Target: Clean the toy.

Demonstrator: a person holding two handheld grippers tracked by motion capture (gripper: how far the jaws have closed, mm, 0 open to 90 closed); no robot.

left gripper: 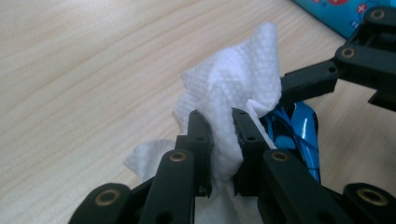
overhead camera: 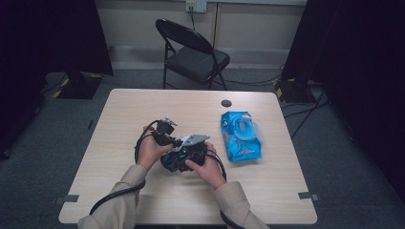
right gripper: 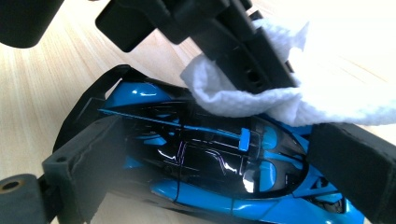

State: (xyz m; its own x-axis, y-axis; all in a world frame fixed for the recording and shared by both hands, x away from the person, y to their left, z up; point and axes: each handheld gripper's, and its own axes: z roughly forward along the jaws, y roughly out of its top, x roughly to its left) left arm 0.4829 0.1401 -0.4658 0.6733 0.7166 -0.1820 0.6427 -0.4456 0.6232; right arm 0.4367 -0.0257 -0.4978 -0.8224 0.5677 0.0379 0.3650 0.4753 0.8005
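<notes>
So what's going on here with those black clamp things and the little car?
A person at a wooden table is cleaning a blue and black toy car. The right gripper clamps the car between its jaws, while the left gripper pinches a white wet wipe and presses it against the car's body. An opened blue pack of wipes lies to the right.

Wipe (right gripper: 261, 93) on toy car (right gripper: 210, 163) near table's (overhead camera: 143, 109) front middle; wipes pack (overhead camera: 241, 136) seemingly just right.
</notes>
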